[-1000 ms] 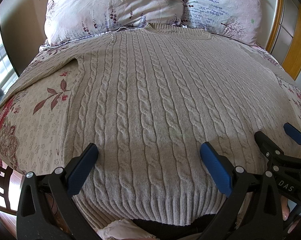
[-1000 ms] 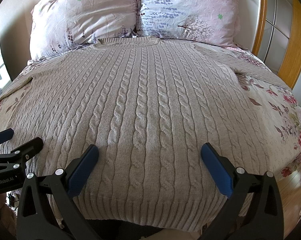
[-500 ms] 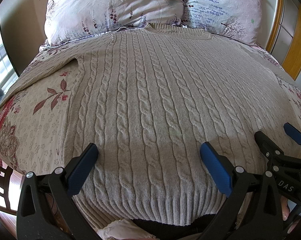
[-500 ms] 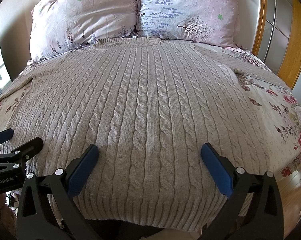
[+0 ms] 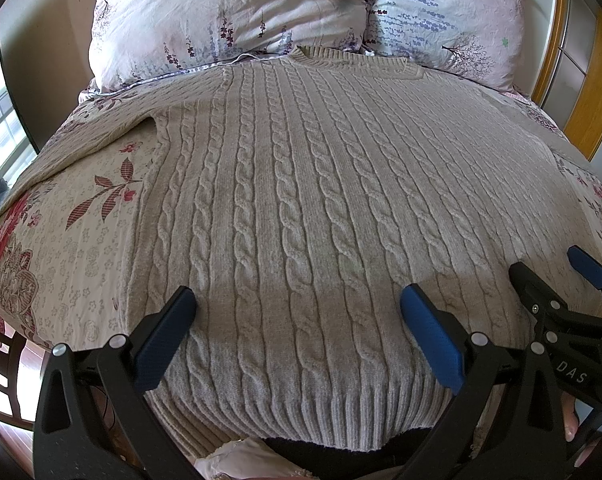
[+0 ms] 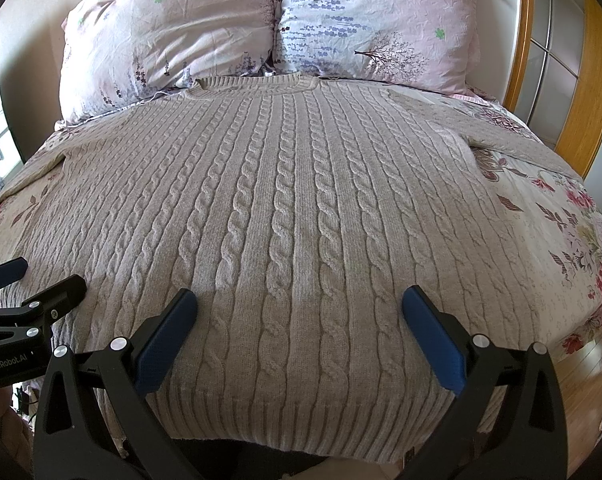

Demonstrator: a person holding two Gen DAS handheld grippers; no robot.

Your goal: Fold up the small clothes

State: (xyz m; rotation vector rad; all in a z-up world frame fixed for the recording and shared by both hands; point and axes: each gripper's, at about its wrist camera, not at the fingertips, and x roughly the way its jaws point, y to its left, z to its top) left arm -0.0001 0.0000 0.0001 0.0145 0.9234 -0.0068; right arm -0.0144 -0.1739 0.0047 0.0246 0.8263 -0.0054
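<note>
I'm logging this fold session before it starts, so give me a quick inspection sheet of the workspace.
Surface: bed with floral sheet, bare at both sides of the garment.
Job's things: cable-knit sweater spread flat, collar by the pillows, hem at the near edge, sleeves out sideways.
Clutter: pinkish cloth below the hem.
Grippers: left gripper open over the hem; right gripper open beside it, neither holding cloth.
Cables: nothing seen.
Surroundings: two floral pillows, wooden frame at right, window at left.

One cable-knit sweater (image 5: 301,208), two floral pillows, left (image 5: 229,16) and right (image 5: 449,12), one floral bedsheet (image 5: 73,240), two grippers, left (image 5: 297,332) and right (image 6: 299,332).
</note>
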